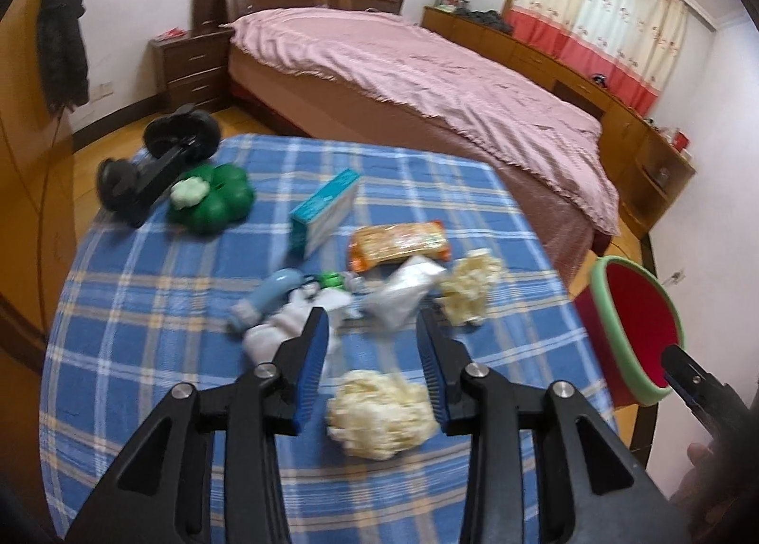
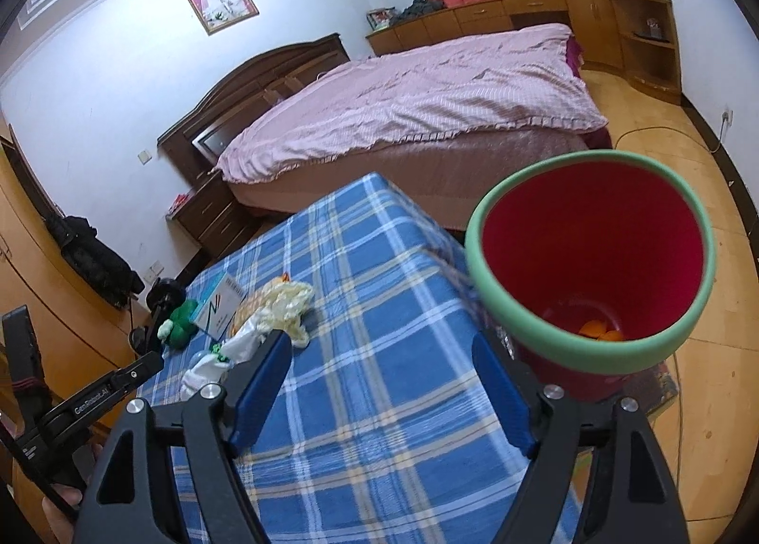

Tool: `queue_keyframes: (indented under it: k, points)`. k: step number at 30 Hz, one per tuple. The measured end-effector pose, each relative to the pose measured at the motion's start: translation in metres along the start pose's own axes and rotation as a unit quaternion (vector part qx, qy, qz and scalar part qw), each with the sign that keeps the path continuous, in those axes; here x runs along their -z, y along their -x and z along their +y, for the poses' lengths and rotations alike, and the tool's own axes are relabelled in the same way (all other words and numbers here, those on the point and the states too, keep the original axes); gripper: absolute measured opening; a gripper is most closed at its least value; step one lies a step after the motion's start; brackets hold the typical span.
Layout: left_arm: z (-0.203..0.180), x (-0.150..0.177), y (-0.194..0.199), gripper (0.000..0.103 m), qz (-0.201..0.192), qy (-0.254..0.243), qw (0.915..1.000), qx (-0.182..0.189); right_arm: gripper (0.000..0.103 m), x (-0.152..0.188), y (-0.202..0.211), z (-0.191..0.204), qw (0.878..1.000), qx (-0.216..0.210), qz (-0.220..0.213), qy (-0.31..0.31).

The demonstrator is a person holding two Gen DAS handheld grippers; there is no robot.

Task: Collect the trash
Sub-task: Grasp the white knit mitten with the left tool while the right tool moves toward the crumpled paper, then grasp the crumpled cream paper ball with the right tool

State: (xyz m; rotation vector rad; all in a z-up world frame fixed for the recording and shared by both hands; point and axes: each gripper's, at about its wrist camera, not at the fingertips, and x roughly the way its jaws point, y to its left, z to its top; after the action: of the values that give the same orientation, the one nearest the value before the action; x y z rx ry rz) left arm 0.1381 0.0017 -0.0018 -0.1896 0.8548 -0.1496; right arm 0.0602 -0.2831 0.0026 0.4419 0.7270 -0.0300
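A crumpled cream paper wad [image 1: 382, 416] lies on the blue plaid tablecloth [image 1: 166, 307] between the fingers of my open left gripper [image 1: 374, 326], not pinched. Beyond it lie a second cream wad [image 1: 469, 288], a white plastic wrapper [image 1: 403, 292], white tissue [image 1: 280, 330], an orange snack packet [image 1: 398, 243] and a teal box [image 1: 325, 212]. A red bin with a green rim [image 2: 593, 278] stands off the table's right edge; orange scraps [image 2: 600, 330] lie in its bottom. My right gripper [image 2: 384, 345] is open, its right finger beside the bin's outer wall.
A green toy with a white flower [image 1: 208, 202] and a black stand [image 1: 156, 164] sit at the table's far left. A bed with a pink cover [image 1: 427, 79] stands behind the table. The bin also shows in the left wrist view [image 1: 635, 330].
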Motion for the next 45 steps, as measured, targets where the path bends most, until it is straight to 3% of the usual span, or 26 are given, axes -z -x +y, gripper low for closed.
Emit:
queue_keyframes:
  k: [15,19,29,37,45]
  points:
    - [0.036,0.016,-0.053,0.042,0.053,0.018,0.9973,-0.047,0.081,0.017,-0.035,0.011,0.999,0.005,0.046,0.003]
    - [0.037,0.019,-0.065,0.052,0.058,0.017,0.9964,-0.06,0.081,0.02,-0.042,0.011,0.998,0.006,0.056,0.002]
    - [0.041,0.022,-0.082,0.056,0.064,0.022,0.9957,-0.063,0.082,0.021,-0.053,0.01,0.997,0.005,0.071,0.002]
    - [0.04,0.024,-0.073,0.037,0.055,0.02,0.9973,-0.045,0.082,0.024,-0.058,0.015,0.997,0.0,0.08,0.008]
    - [0.046,0.026,-0.038,0.036,0.03,0.026,0.9988,-0.03,0.082,0.029,-0.055,0.034,0.996,-0.013,0.082,0.029]
